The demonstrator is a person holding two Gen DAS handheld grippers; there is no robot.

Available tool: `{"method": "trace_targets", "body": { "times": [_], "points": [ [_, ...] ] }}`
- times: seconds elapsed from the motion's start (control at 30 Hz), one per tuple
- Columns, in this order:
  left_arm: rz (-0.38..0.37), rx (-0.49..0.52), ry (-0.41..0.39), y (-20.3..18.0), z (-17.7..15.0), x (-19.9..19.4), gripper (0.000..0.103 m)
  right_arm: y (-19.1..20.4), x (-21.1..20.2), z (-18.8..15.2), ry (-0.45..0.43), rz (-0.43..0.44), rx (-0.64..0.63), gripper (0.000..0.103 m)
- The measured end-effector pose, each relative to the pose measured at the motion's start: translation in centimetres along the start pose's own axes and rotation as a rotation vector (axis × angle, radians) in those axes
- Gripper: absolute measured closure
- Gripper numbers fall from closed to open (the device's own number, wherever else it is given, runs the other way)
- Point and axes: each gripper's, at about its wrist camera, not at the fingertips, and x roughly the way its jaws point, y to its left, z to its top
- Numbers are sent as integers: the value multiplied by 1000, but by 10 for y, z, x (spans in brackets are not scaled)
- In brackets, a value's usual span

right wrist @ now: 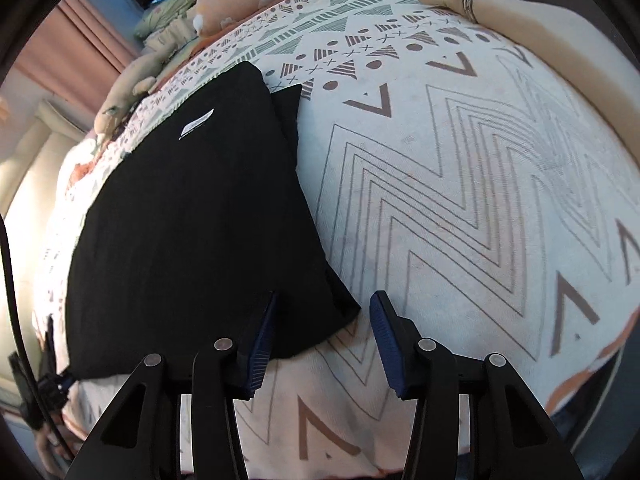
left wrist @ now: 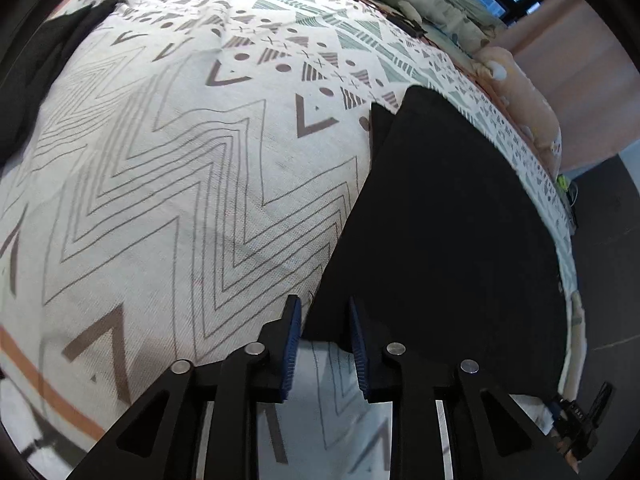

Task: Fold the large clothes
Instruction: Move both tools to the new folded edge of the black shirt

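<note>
A folded black garment (left wrist: 440, 220) lies flat on the patterned bedspread (left wrist: 168, 168), toward the bed's side edge. My left gripper (left wrist: 325, 312) has the garment's near left corner between its blue pads (left wrist: 294, 332) and is shut on it. In the right wrist view the same garment (right wrist: 192, 208) shows a small white label (right wrist: 196, 123). My right gripper (right wrist: 325, 308) straddles the near right corner. Its left pad (right wrist: 260, 344) lies on the cloth, while the right pad (right wrist: 386, 340) stands apart from it, so this gripper is open.
Another dark cloth (left wrist: 52, 52) lies at the bed's far left. Plush toys (left wrist: 520, 92) line the far edge before pink curtains (left wrist: 580, 60). A beige cushion (right wrist: 540, 20) sits at the upper right. Dark floor (left wrist: 608, 260) lies beyond the bed's edge.
</note>
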Motion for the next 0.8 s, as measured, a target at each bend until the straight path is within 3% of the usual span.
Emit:
{"method": "trace_targets", "body": {
  "times": [0.17, 0.23, 0.3, 0.33, 0.63, 0.8],
  "points": [
    [-4, 33, -51, -17, 4, -29, 76, 13, -34, 6, -92, -18, -37, 56],
    [-23, 49, -69, -29, 7, -35, 69, 28, -44, 11, -126, -4, -67, 56],
    [-39, 62, -81, -41, 7, -36, 49, 43, -48, 12, -140, 27, -95, 56],
    [-47, 75, -89, -49, 7, -35, 47, 53, -49, 11, -141, 53, -114, 56],
    [-50, 180, -37, -118, -5, 8, 47, 129, -10, 2, -61, 108, -237, 55],
    [75, 217, 9, -127, -18, 38, 47, 152, 26, -8, -15, 40, -286, 55]
  ]
}}
